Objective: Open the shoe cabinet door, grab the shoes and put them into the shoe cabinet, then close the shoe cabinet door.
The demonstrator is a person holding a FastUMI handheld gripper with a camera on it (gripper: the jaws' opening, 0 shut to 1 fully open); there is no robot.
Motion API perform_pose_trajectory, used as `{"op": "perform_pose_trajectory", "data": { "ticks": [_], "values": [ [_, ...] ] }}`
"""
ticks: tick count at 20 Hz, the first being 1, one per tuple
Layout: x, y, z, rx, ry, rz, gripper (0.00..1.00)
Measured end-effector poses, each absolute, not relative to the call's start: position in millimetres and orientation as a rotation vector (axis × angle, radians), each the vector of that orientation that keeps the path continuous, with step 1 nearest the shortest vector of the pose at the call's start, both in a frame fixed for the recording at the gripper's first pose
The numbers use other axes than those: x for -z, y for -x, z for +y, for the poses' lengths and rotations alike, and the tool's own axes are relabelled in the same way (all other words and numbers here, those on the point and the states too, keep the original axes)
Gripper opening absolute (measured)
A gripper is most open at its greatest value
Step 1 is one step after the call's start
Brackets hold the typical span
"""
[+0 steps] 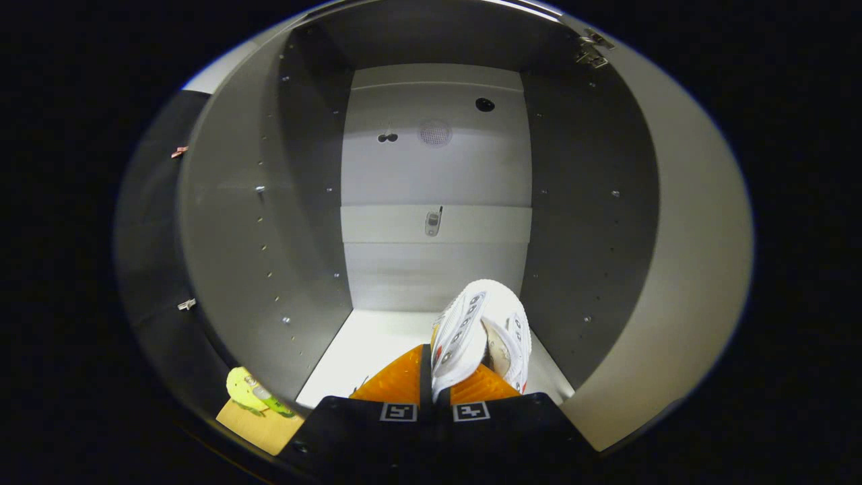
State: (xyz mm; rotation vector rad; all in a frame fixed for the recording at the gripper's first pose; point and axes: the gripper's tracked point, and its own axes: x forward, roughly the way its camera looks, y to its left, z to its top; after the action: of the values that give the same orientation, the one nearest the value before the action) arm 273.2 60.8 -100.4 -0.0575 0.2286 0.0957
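Observation:
The shoe cabinet point(434, 175) stands open straight ahead, with grey side walls, a pale back panel and a white floor point(377, 343). Its door point(680, 269) is swung out to the right. My gripper point(436, 387) is shut on a white shoe point(481, 330), both fingers point(397, 384) pressing its side. The shoe juts forward past the fingertips, hanging over the front part of the cabinet floor, toe toward the back panel.
A second shoe, yellow-green point(250, 394), lies on a brown board point(259, 421) outside the cabinet, to the left of the fingers. Hinges point(592, 50) sit at the cabinet's upper right. A small fitting point(433, 222) is on the back panel's ledge.

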Motion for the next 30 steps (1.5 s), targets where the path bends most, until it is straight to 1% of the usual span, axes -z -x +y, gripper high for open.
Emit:
{"op": "perform_pose_trajectory", "data": {
  "ticks": [6, 12, 23, 30],
  "values": [
    [126, -348, 71, -0.103, 0.064, 0.270, 0.04],
    [165, -382, 76, -0.112, 0.098, 0.314, 0.04],
    [206, -389, 84, -0.103, 0.059, 0.444, 0.04],
    [213, -385, 88, -0.103, 0.049, 0.458, 0.05]
  ]
}}
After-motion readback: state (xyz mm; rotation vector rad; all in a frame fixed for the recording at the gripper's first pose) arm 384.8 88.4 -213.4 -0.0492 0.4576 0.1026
